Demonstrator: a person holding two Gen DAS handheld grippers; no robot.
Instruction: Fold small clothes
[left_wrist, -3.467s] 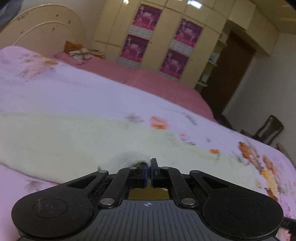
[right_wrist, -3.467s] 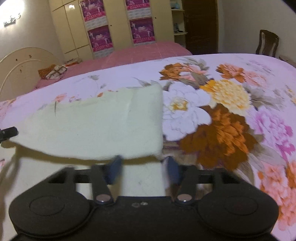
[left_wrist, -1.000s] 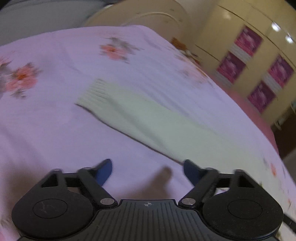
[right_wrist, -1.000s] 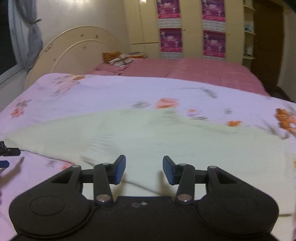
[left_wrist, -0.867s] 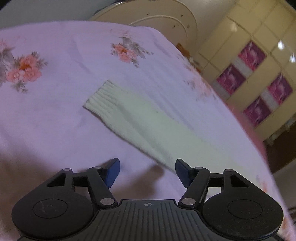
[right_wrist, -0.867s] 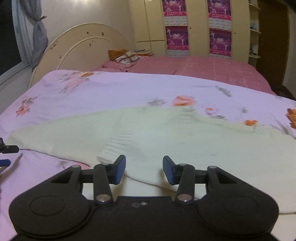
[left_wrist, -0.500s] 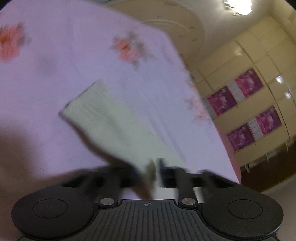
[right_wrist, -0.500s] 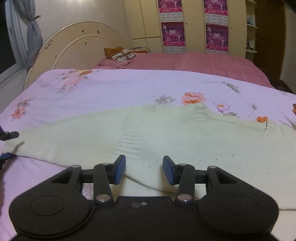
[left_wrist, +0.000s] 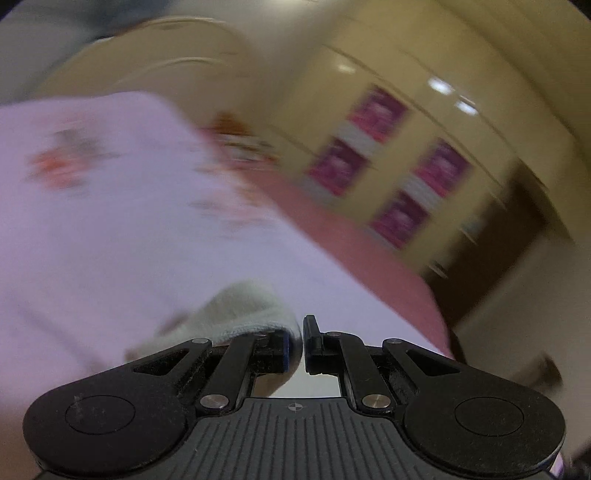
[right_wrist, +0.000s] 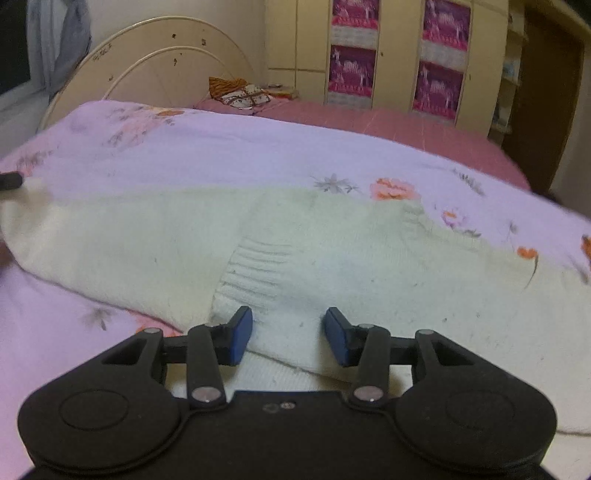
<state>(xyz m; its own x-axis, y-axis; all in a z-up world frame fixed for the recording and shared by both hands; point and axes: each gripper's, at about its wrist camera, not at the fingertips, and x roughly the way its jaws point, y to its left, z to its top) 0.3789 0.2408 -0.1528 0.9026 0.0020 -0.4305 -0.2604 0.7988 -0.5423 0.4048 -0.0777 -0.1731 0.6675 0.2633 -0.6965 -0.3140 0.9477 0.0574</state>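
A pale cream knit sweater (right_wrist: 332, 258) lies spread on the floral bedspread (right_wrist: 221, 155). One sleeve is folded across the body, its ribbed cuff (right_wrist: 251, 273) just ahead of my right gripper (right_wrist: 289, 334), which is open and empty above the sweater's near edge. My left gripper (left_wrist: 296, 345) is shut on the cuff of the other sleeve (left_wrist: 240, 310) and holds it lifted off the bed; that view is motion-blurred. The left gripper's tip (right_wrist: 9, 181) shows at the far left of the right wrist view, at the sleeve's end.
A cream headboard (right_wrist: 155, 74) stands at the far left. A pink bed (right_wrist: 406, 125) with a patterned pillow (right_wrist: 243, 94) lies behind. Wardrobes with purple posters (right_wrist: 399, 48) line the back wall, with a dark door (right_wrist: 543, 92) to the right.
My left gripper closed on the free sleeve's cuff and lifted it, swinging up toward the room. My right gripper stayed open and moved slightly closer to the folded cuff.
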